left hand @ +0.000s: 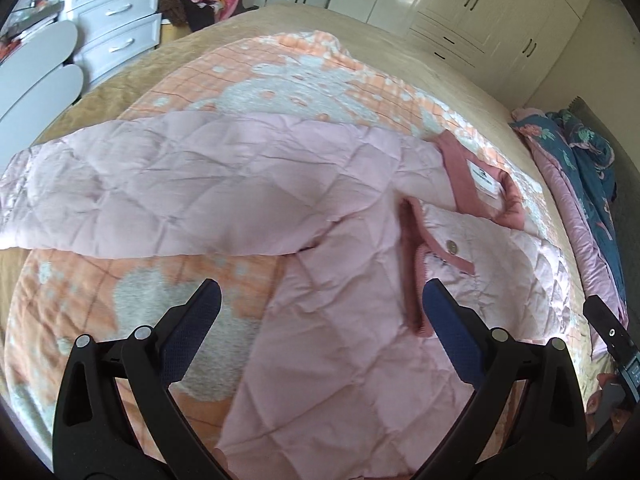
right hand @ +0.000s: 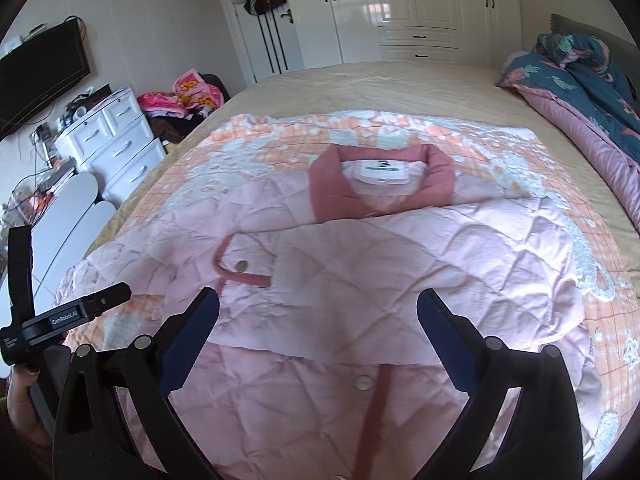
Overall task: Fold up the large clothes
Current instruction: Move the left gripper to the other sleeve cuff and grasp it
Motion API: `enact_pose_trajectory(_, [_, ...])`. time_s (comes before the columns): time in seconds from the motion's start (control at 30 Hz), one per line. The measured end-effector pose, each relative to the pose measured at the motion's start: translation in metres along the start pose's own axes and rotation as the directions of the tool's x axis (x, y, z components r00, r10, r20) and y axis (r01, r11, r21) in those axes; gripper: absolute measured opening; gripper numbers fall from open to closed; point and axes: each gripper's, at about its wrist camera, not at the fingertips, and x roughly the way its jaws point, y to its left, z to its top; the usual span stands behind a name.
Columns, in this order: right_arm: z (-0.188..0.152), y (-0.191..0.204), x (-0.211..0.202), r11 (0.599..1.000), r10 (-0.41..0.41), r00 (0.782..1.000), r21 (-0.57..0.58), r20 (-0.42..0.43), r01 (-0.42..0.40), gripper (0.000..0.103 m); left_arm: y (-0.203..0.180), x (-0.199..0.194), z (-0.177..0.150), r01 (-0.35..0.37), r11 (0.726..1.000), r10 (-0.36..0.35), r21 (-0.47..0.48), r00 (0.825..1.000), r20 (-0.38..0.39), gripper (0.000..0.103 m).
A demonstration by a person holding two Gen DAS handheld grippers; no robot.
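Both tongs, left point(left hand: 322, 312) and right point(right hand: 318, 312), hang released above the jacket point(right hand: 400, 264). We should grip the outstretched sleeve point(left hand: 120, 192) near its cuff and fold it flat across.

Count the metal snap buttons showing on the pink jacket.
2 in the right wrist view: one snap on the pocket flap at the jacket's left, one snap on the front placket near the bottom. The folded sleeve may hide others.
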Motion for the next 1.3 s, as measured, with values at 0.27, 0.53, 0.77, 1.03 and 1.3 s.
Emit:
enact_pose_trajectory(0.27, [0.003,0.049,0.009,0.996,0.045,0.999,-0.073,-0.012,-0.046,0.099,0.037,-0.009,0.000,-0.037,0.998,0.038,-0.052,0.999,0.019,0.095])
enact_pose_trajectory(0.53, [0.004,0.094,0.022,0.988,0.066,0.998,-0.139,-0.023,-0.068,0.099,0.085,-0.014,0.002,-0.066,0.987,0.071,-0.148,0.997,0.029,0.095])
enact_pose_trajectory(0.77, [0.006,0.133,0.034,0.974,0.092,0.995,-0.205,-0.033,-0.097,0.099,0.134,-0.017,0.001,-0.096,0.961,0.110,-0.261,0.993,0.039,0.095])
enact_pose_trajectory(1.03, [0.002,0.170,0.050,0.952,0.094,0.994,-0.287,-0.048,-0.104,0.099,0.192,-0.019,-0.005,-0.117,0.906,0.150,-0.407,0.988,0.048,0.095])
enact_pose_trajectory(1.3, [-0.009,0.196,0.062,0.929,0.103,0.993,-0.350,-0.063,-0.119,0.099,0.244,-0.018,-0.011,-0.116,0.839,0.174,-0.531,0.983,0.060,0.095])
